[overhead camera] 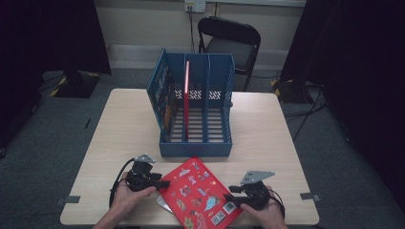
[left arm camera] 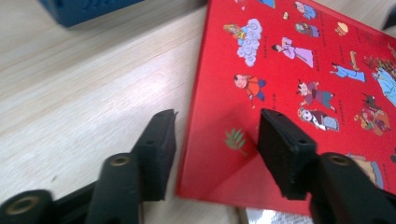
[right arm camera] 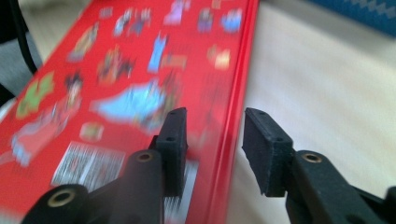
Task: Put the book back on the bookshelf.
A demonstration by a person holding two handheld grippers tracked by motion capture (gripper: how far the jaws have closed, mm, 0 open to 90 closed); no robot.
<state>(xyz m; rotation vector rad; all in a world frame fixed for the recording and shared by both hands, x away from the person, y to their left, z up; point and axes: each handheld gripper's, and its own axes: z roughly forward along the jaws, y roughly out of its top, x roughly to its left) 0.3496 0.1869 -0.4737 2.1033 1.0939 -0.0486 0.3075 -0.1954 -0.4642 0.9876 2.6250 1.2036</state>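
- Left tool (overhead camera: 165,183) at L edge of red picture book (overhead camera: 200,195), near front of counter (overhead camera: 119,129); held by left hand (overhead camera: 128,193).
- In left gripper view: jaws apart, straddling book's edge – one over bare wood, other over cover; whether touching, can't tell.
- Red picture book lies flat on counter, turned at an angle, between both tools, just in front of blue file rack (overhead camera: 196,109) (far corner nearly at rack's base).
- Silvery item (overhead camera: 162,203) peeks from under book's L corner; too little seen to ID.
- Rack: 3 slots, a thin red book (overhead camera: 186,95) upright in it.
- Right tool (overhead camera: 228,196) at book's R edge, held by right hand (overhead camera: 265,207).
- In right gripper view (blurry): jaws apart, either side of book's edge, not clamped.
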